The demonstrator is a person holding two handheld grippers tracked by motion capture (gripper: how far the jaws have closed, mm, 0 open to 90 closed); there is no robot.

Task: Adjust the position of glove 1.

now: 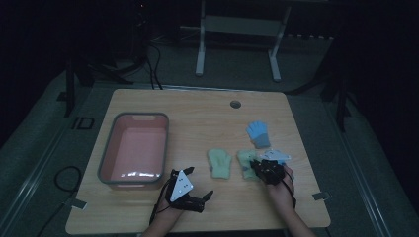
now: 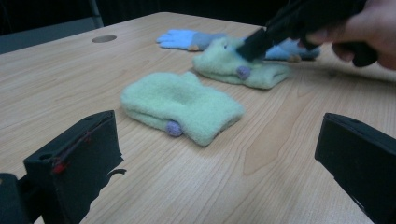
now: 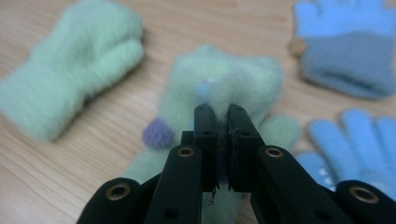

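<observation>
Two pale green mittens lie side by side on the wooden table (image 1: 197, 118). My right gripper (image 1: 257, 165) (image 3: 223, 112) comes down on the right mitten (image 1: 244, 159) (image 3: 233, 79) (image 2: 233, 70), its jaws pressed together on the fleece beside a purple pompom (image 3: 158, 133). The left mitten (image 1: 220, 164) (image 2: 182, 105) (image 3: 70, 65) lies free. My left gripper (image 1: 198, 182) (image 2: 219, 163) rests near the front edge, open and empty, pointing at the left mitten. One blue glove (image 1: 258, 133) (image 3: 345, 46) lies farther back, and another (image 1: 277, 155) (image 3: 355, 135) is just right of the held mitten.
A pink basin with a grey rim (image 1: 141, 116) stands at the table's left, with nothing in it. A round cable hole (image 1: 235, 104) sits near the far edge. White frame legs (image 1: 200, 54) stand on the floor beyond the table.
</observation>
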